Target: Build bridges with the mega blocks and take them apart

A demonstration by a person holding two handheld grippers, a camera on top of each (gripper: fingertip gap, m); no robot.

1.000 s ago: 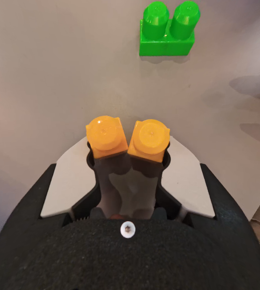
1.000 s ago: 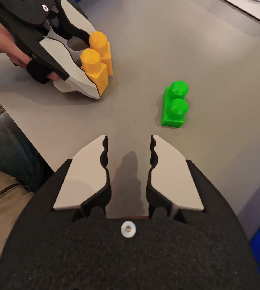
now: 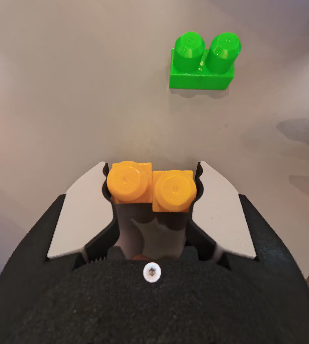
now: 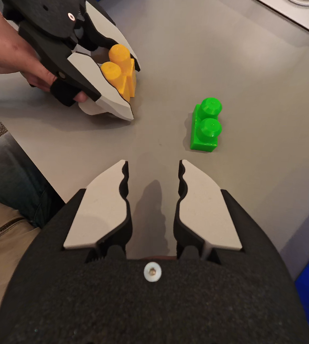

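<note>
- While the two orange blocks [image 3: 150, 188] look like one piece at a glance, they're actually two single-stud mega blocks pushed side by side, touching, the left one sitting a bit higher in the frame than the right one in the left wrist view. Both are upright, studs up, just below the middle of that frame.
- In the right wrist view the same orange blocks [image 4: 121, 74] sit at the upper left, standing on the grey table [image 4: 187, 55].
- The green block [image 3: 203, 61] is a two-stud piece, bright and glossy, upright on the table at the upper right of the left wrist view, well apart from the orange pair. In the right wrist view the green block [image 4: 205, 126] is right of centre, studs lined up going away from the camera.
- The left hand-held gripper [image 3: 150, 163] is spread about as wide as the orange pair and sits around them, one finger on each outer side. The left finger looks to be touching its block; on the right I can't tell if it's pressing or just beside it.
- The right hand-held gripper [image 4: 153, 162] is spread apart with nothing between its fingers, hanging over bare table, green block just up and to the right of its tips.
- A person's hand [image 4: 10, 55] holds the left hand-held gripper at the upper left of the right wrist view.
</note>
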